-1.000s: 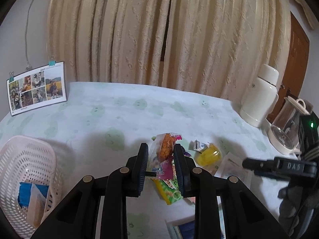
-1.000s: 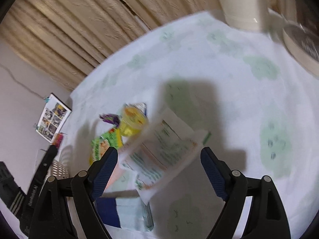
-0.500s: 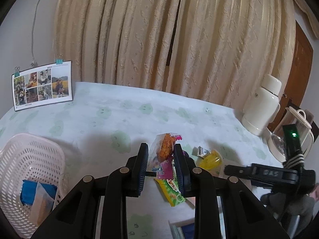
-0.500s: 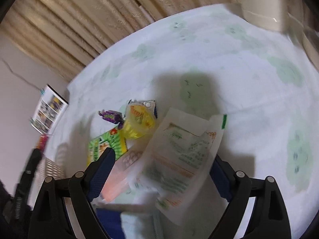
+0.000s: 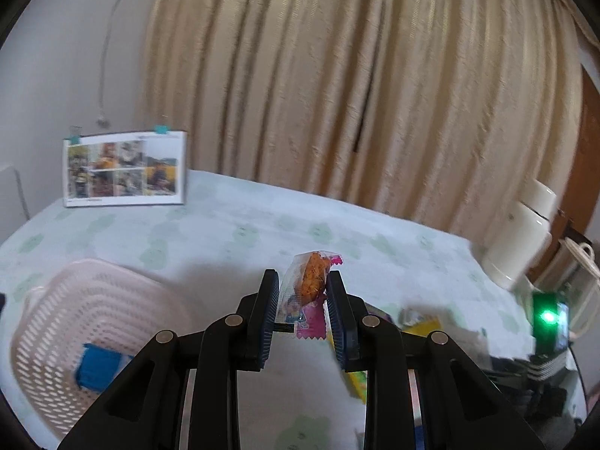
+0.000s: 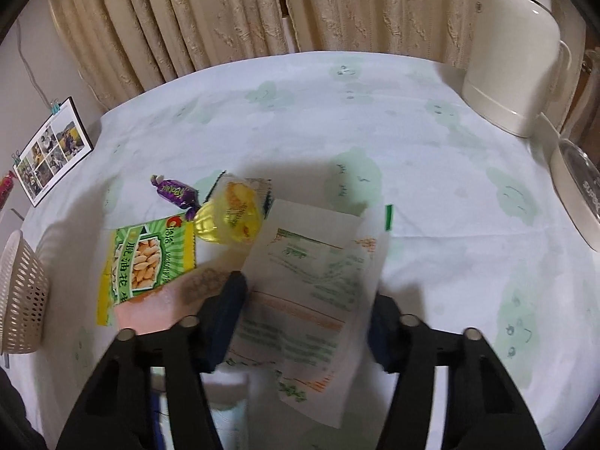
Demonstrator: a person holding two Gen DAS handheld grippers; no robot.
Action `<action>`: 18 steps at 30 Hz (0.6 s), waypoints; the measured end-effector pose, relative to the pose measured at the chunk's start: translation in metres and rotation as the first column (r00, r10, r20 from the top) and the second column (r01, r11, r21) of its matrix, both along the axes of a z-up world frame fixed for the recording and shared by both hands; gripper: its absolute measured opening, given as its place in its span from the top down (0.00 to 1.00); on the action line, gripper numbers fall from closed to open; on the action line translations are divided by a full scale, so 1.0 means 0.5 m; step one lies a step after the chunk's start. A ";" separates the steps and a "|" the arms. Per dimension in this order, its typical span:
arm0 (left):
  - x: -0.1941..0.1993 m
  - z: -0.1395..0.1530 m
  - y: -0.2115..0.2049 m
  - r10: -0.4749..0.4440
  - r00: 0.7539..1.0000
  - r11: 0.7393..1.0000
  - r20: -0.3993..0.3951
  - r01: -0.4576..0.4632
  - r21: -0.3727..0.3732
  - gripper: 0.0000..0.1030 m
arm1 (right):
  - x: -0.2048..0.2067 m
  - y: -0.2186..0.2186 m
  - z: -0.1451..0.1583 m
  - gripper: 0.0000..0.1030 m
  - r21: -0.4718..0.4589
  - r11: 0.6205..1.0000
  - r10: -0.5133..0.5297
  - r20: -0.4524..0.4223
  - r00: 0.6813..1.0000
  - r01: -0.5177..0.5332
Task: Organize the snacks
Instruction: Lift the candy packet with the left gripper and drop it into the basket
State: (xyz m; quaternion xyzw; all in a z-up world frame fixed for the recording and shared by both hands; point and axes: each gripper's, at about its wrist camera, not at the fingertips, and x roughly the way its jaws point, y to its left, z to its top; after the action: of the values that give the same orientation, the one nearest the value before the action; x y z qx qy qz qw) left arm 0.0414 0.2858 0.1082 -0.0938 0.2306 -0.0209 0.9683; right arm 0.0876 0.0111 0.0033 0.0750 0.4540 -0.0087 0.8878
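Note:
My left gripper (image 5: 301, 281) is shut on a clear snack packet (image 5: 309, 287) with orange pieces and a pink edge, held above the table to the right of the pink mesh basket (image 5: 75, 273). A blue packet (image 5: 97, 369) lies in the basket. My right gripper (image 6: 303, 307) is open, its fingers (image 6: 230, 300) straddling a white printed pouch (image 6: 318, 258) that covers the right fingertip. Left of the pouch lie a green peanut packet (image 6: 150, 255), a yellow jelly cup (image 6: 232, 217), a purple candy (image 6: 174, 193) and an orange-pink packet (image 6: 161, 303).
A white thermos (image 6: 513, 60) and a glass kettle (image 6: 577, 180) stand at the right edge of the table. A photo card (image 6: 52, 150) leans at the far left by the wall. Curtains hang behind the table. The basket's rim (image 6: 18, 292) shows at the left.
My left gripper has risen and swung left with the snack packet still in it. My right gripper has closed in on the white pouch and its fingers have narrowed.

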 end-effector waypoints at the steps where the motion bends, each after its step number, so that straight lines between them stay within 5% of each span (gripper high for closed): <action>1: -0.003 0.002 0.010 0.024 1.000 1.000 0.008 -0.024 -0.002 0.74 | -0.002 -0.003 0.000 0.52 0.002 1.000 0.001 0.001 1.000 -0.001; 9: -0.030 -0.010 0.092 0.242 0.970 0.970 0.030 -0.243 0.028 0.74 | -0.008 -0.002 0.001 0.57 -0.039 0.999 -0.008 0.009 1.000 0.009; 15: -0.064 -0.022 0.166 0.414 0.909 0.910 0.048 -0.415 0.003 0.73 | -0.009 -0.007 0.000 0.56 -0.056 0.998 -0.008 0.011 1.000 0.009; 18: -0.074 -0.031 0.192 0.481 0.876 0.877 0.039 -0.480 -0.023 0.55 | -0.009 0.002 -0.003 0.54 -0.090 0.996 0.003 0.016 1.000 -0.002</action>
State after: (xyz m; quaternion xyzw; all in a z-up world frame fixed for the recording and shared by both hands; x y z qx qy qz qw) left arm 0.0042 0.3819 0.0926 -0.1538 0.1790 0.2163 0.9474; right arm 0.0830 0.0120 0.0019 0.0344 0.4463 -0.0275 0.8938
